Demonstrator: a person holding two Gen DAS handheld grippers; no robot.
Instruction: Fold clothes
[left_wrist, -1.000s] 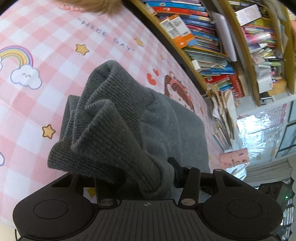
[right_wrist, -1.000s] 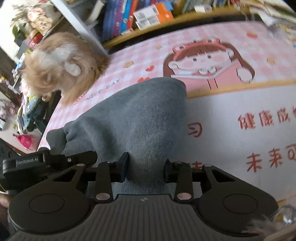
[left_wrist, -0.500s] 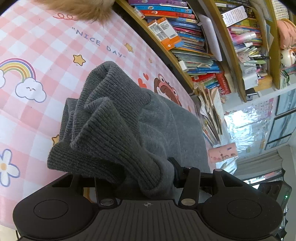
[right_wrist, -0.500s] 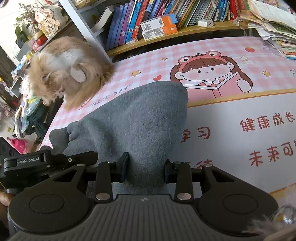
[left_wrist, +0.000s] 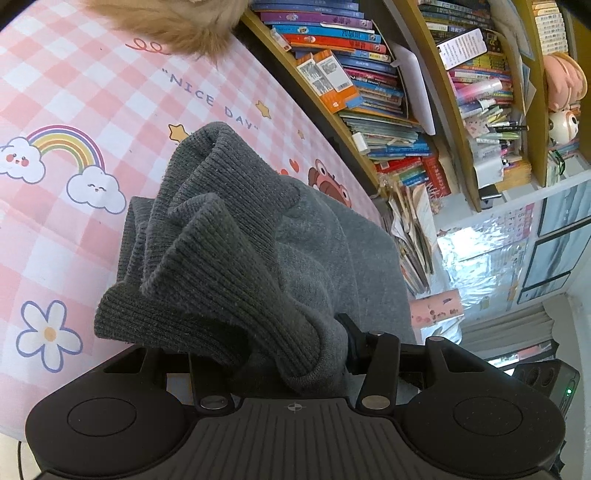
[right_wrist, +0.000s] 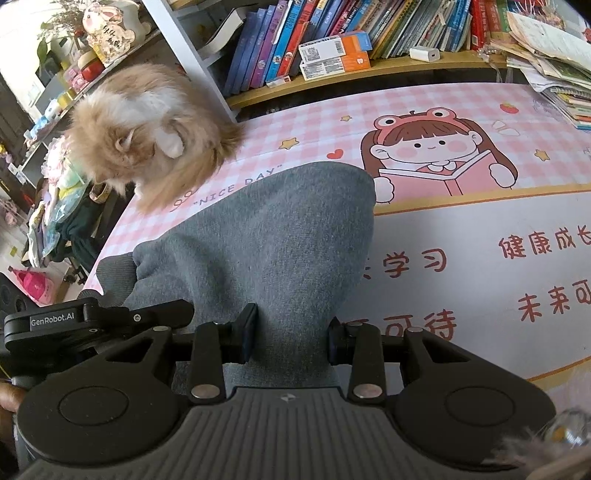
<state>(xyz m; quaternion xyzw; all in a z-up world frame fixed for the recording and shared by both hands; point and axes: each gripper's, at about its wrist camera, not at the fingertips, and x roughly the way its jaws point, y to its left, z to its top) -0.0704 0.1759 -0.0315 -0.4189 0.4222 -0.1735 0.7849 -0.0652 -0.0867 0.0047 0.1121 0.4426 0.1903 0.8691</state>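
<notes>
A grey sweatshirt (right_wrist: 280, 236) with a ribbed hem (left_wrist: 207, 258) hangs between my two grippers above a pink checked table mat (left_wrist: 74, 110). My left gripper (left_wrist: 280, 354) is shut on the bunched ribbed hem, which hides its left finger. My right gripper (right_wrist: 291, 332) is shut on the smooth grey fabric, which drapes away toward the mat (right_wrist: 480, 229). The left gripper's body (right_wrist: 74, 321) shows at the left of the right wrist view.
A fluffy ginger cat (right_wrist: 147, 129) sits on the far left corner of the mat; its fur also shows in the left wrist view (left_wrist: 173, 22). Bookshelves (right_wrist: 332, 37) packed with books line the far edge. Stacked papers (right_wrist: 554, 66) lie at the far right.
Both grippers have lifted with the sweatshirt and pulled back, so more of the mat and shelves shows. The cat has stayed in place.
</notes>
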